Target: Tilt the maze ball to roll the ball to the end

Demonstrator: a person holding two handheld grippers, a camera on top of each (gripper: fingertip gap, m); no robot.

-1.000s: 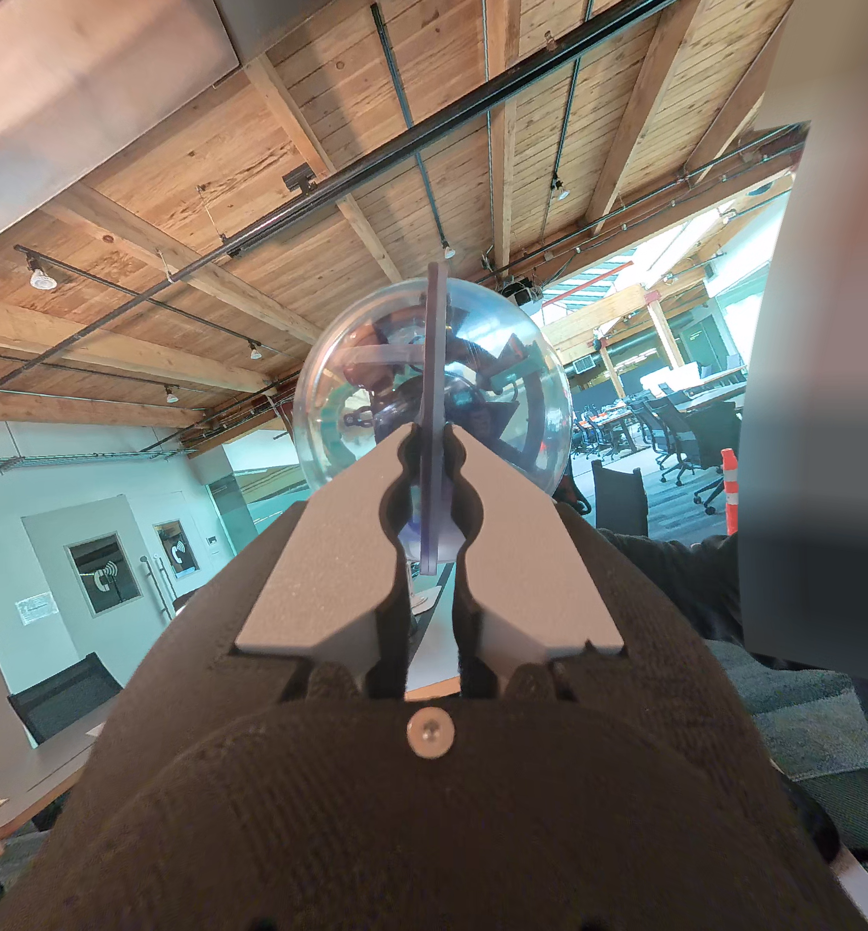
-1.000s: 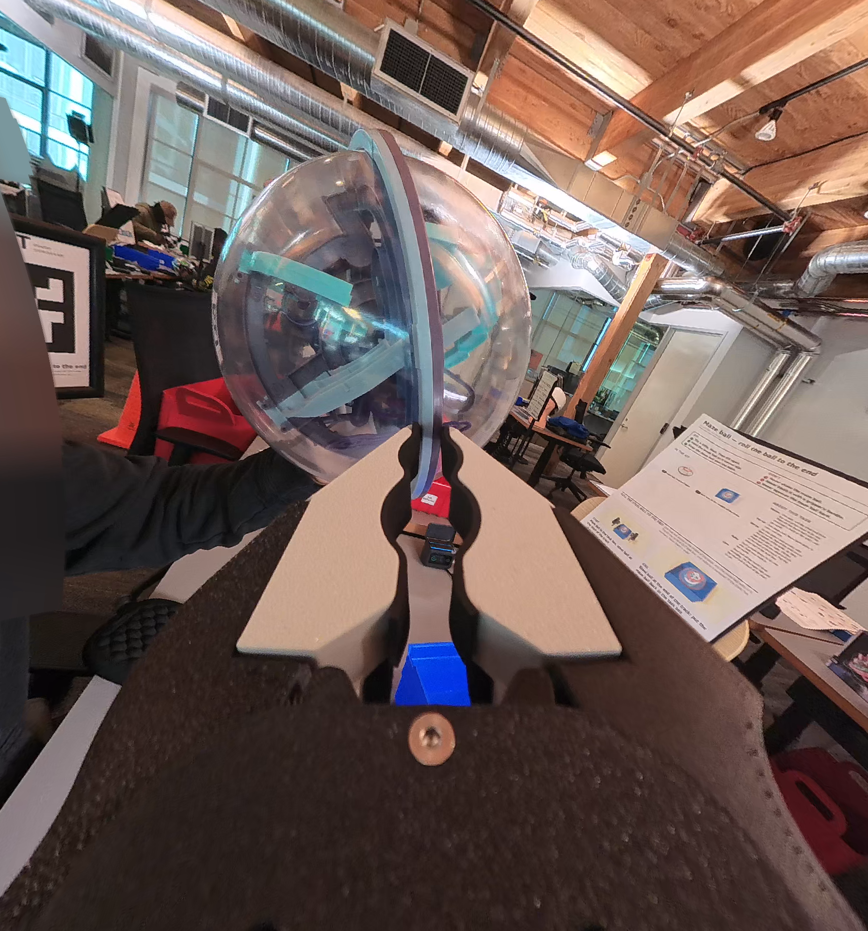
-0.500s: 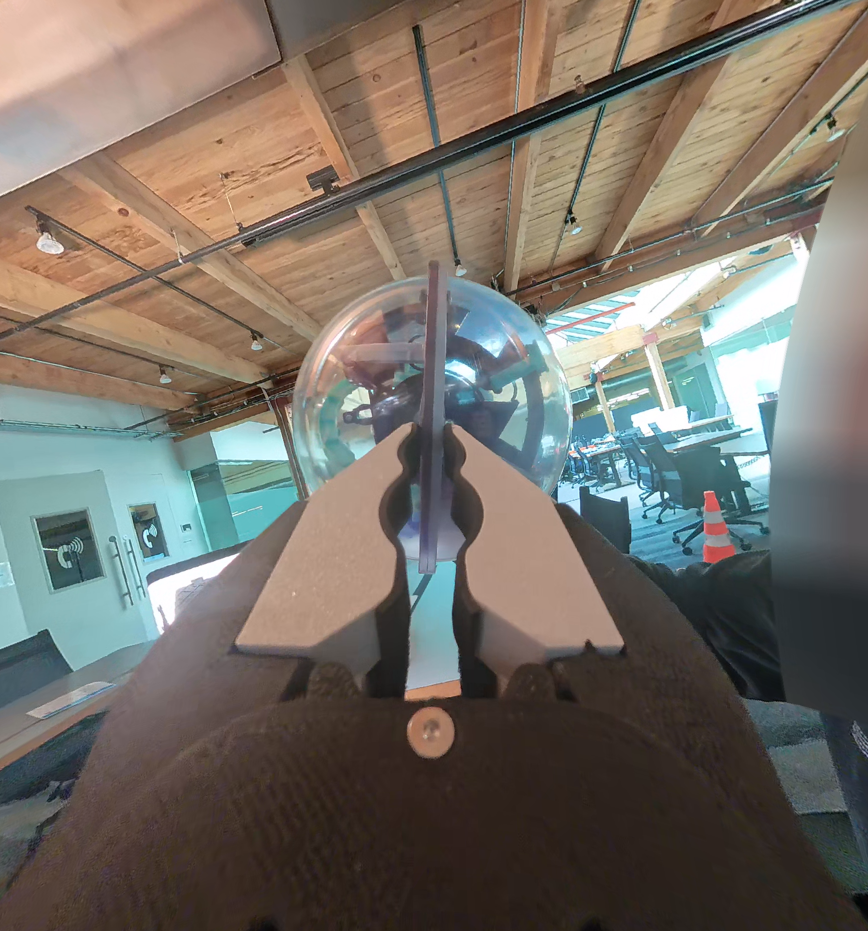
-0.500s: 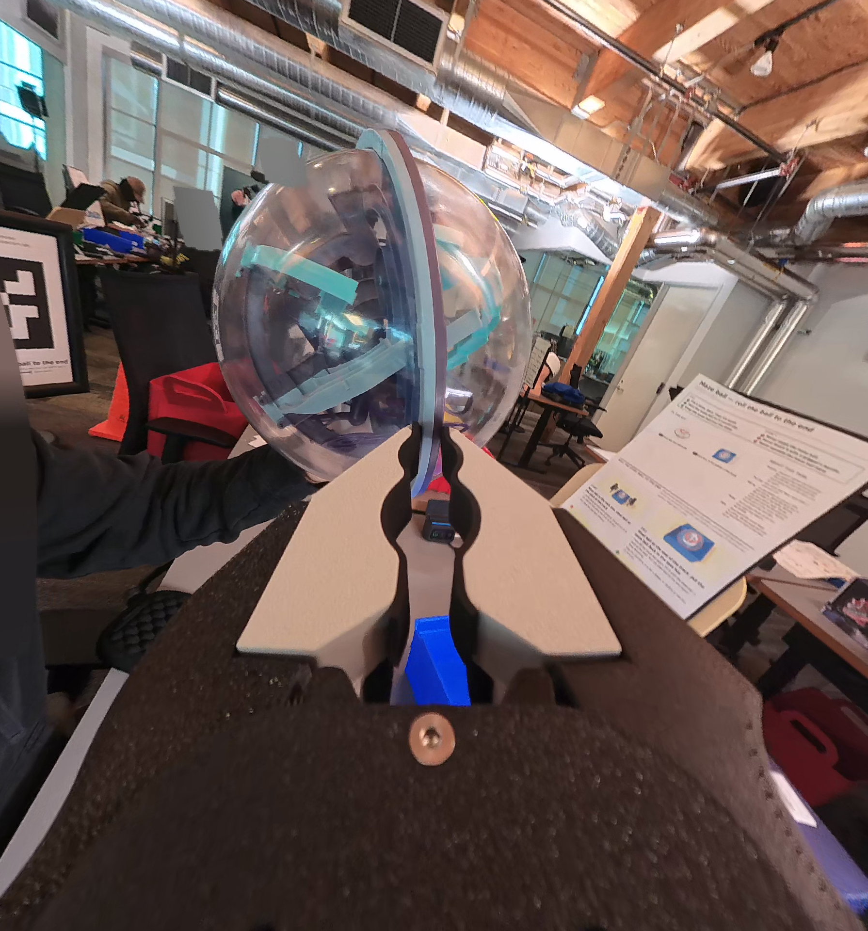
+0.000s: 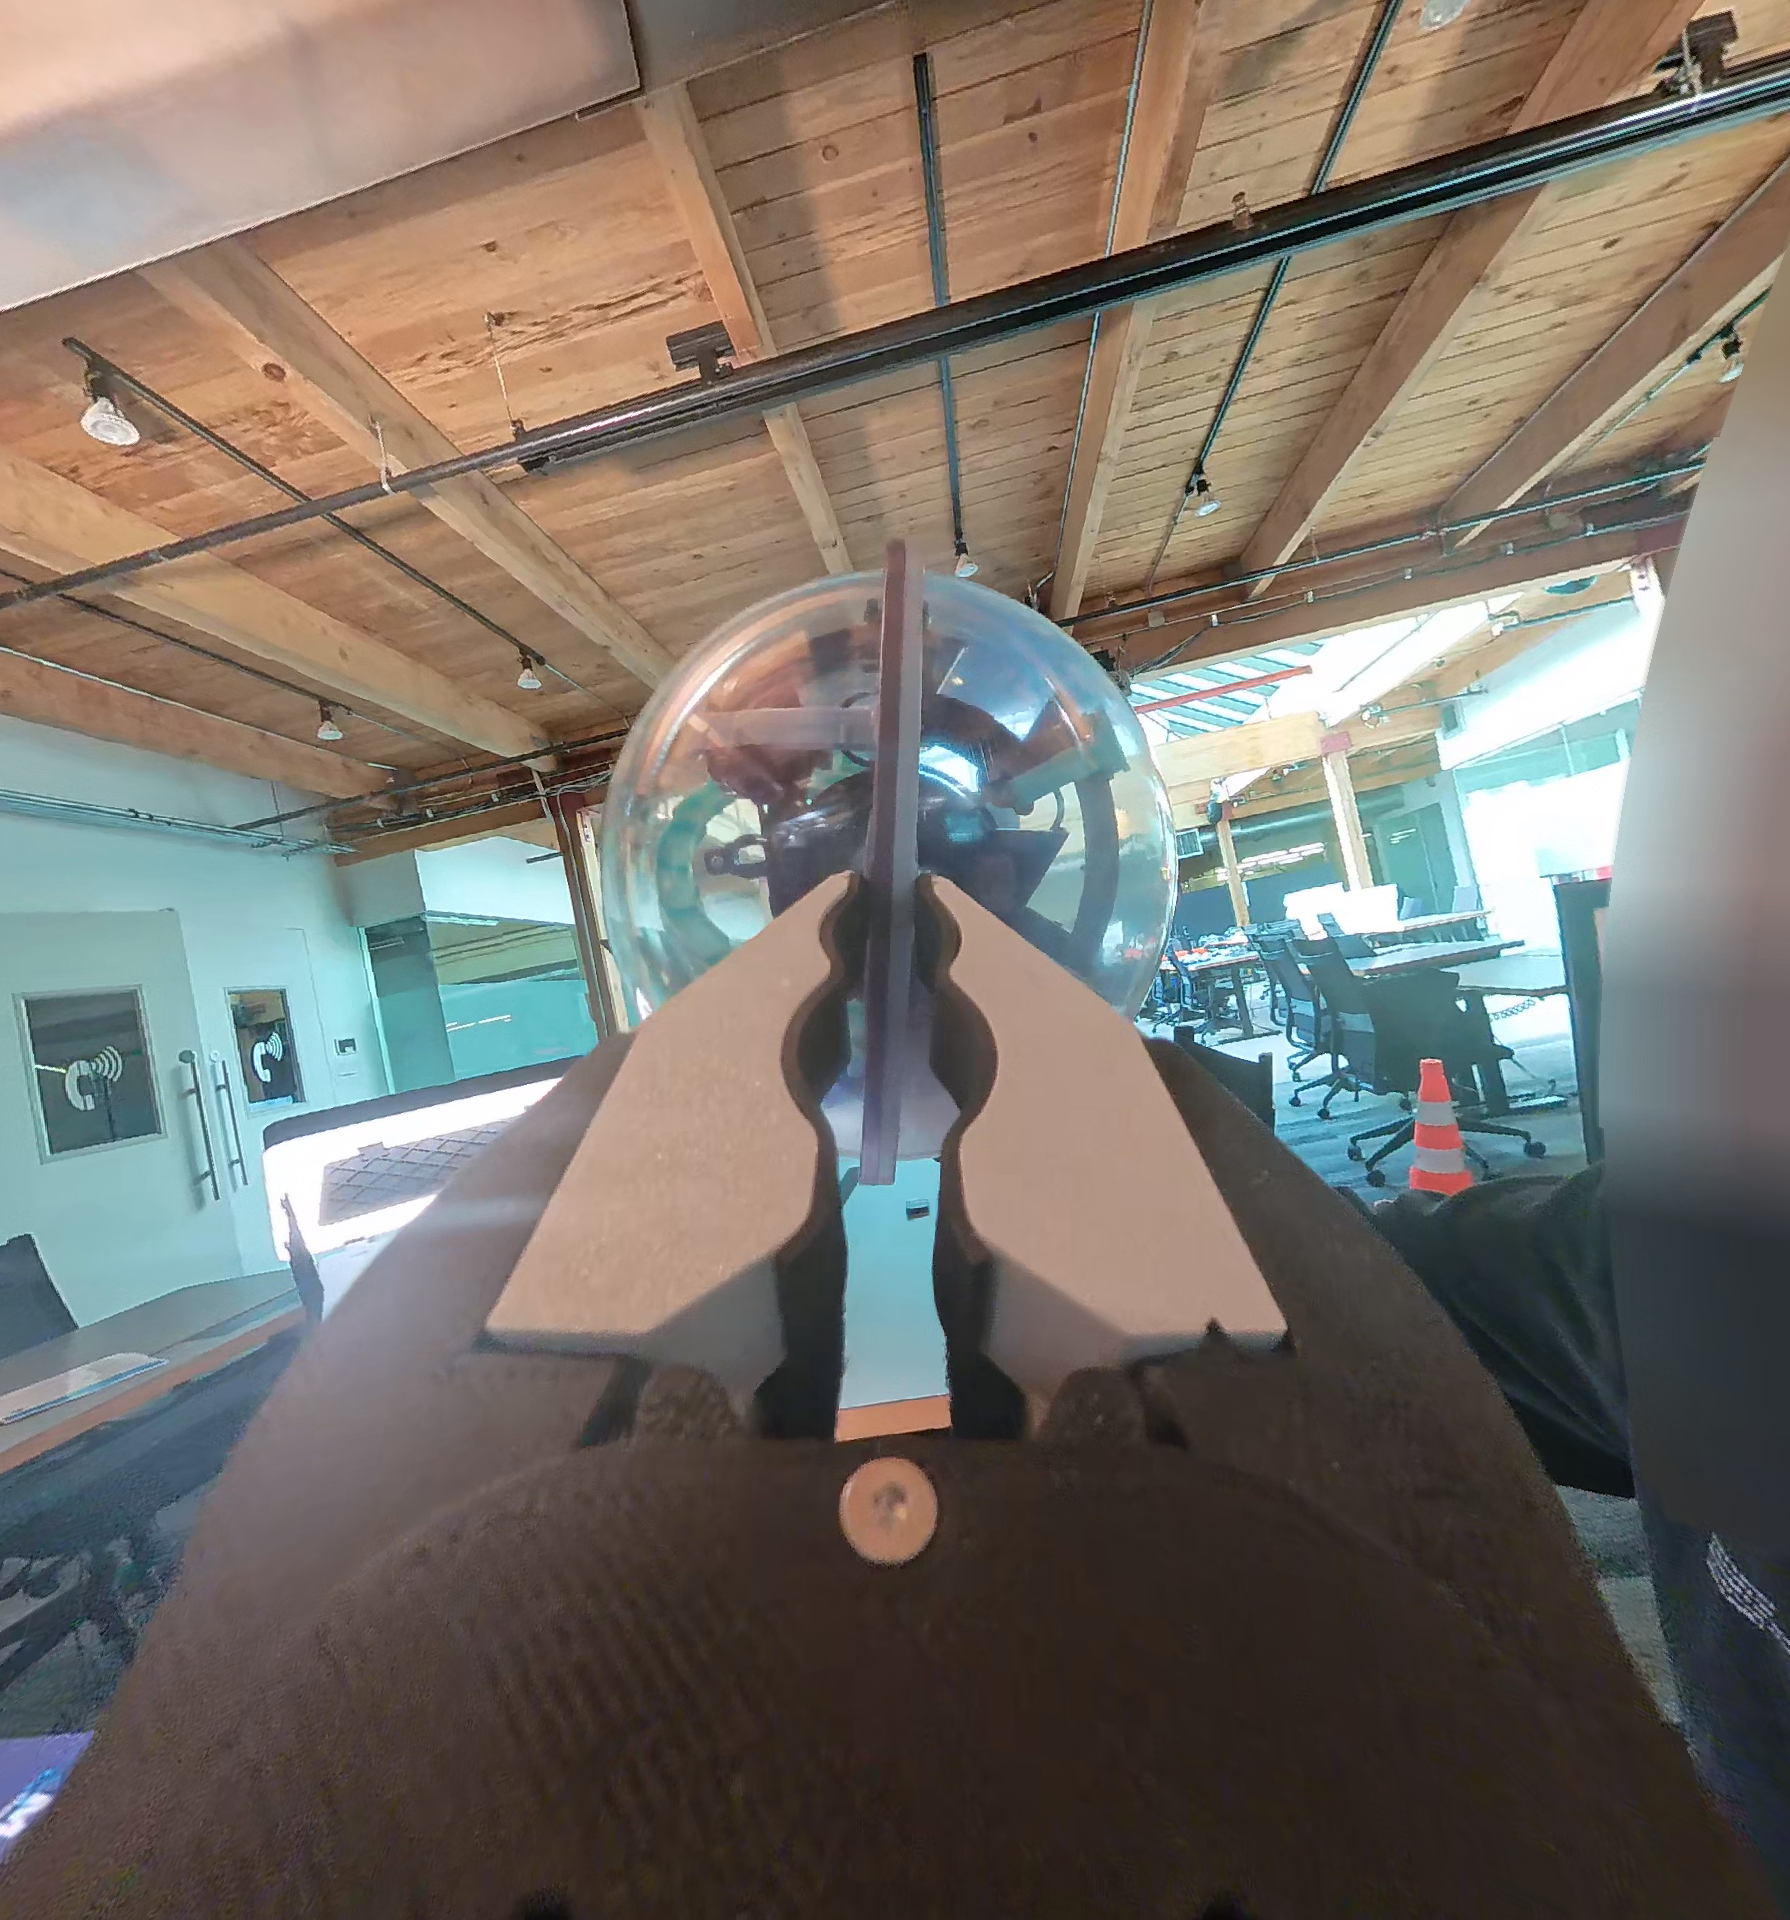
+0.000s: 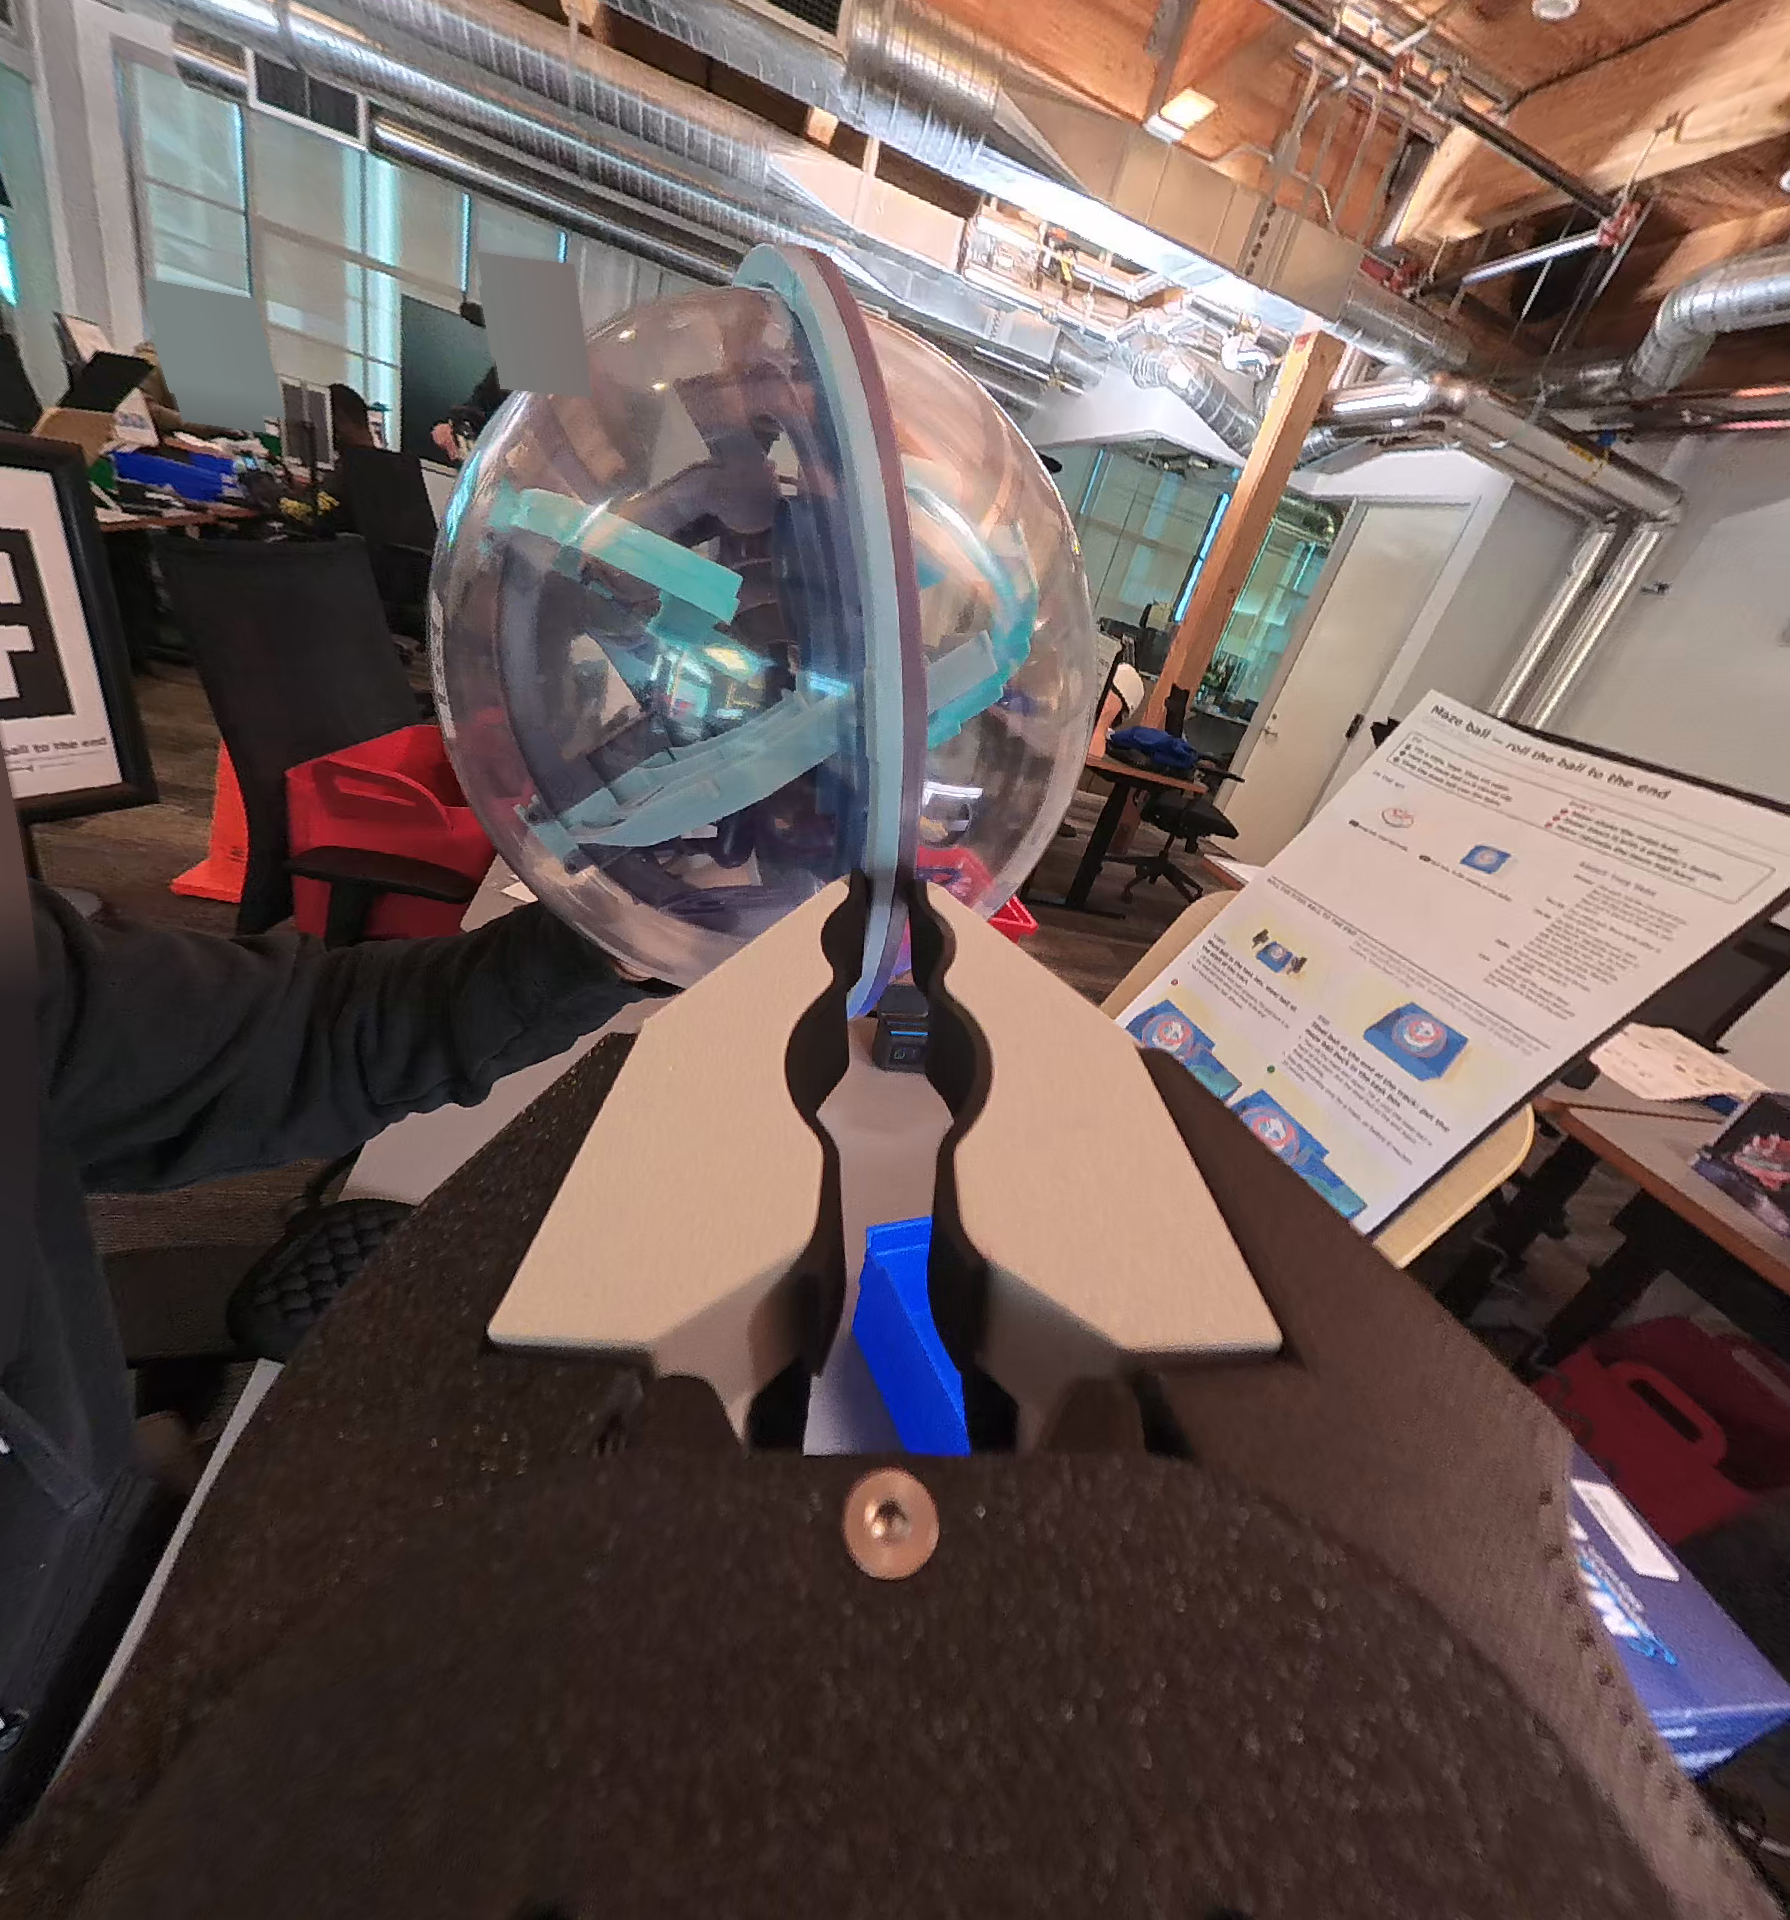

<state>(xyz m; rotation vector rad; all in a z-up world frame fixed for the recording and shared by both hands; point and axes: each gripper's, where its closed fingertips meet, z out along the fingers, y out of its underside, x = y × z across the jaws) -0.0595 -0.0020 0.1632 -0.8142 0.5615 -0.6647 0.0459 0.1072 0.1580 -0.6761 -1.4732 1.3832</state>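
Both grippers (left point(image 5: 893, 883), right point(image 6: 883, 883)) clamp the clear maze ball's point(image 6: 662, 665) flat rim; an instruction board point(image 6: 1493, 935) stands right of it.

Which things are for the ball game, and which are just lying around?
For the game:
- clear plastic maze ball with turquoise tracks
- left gripper and right gripper, fingers clamping its rim

Lying around:
- orange traffic cone
- red plastic bin
- white instruction board

1. Maze ball point(image 6: 662, 665) – clear, glossy plastic shell; matt teal plastic tracks inside.
2. Gripper fingers point(image 5: 683, 1143) – matt, finely grainy grey plastic.
3. Ceiling point(image 5: 558, 260) – bare, knotty wood planks.
4. Instruction sheet point(image 6: 1493, 935) – smooth printed paper.
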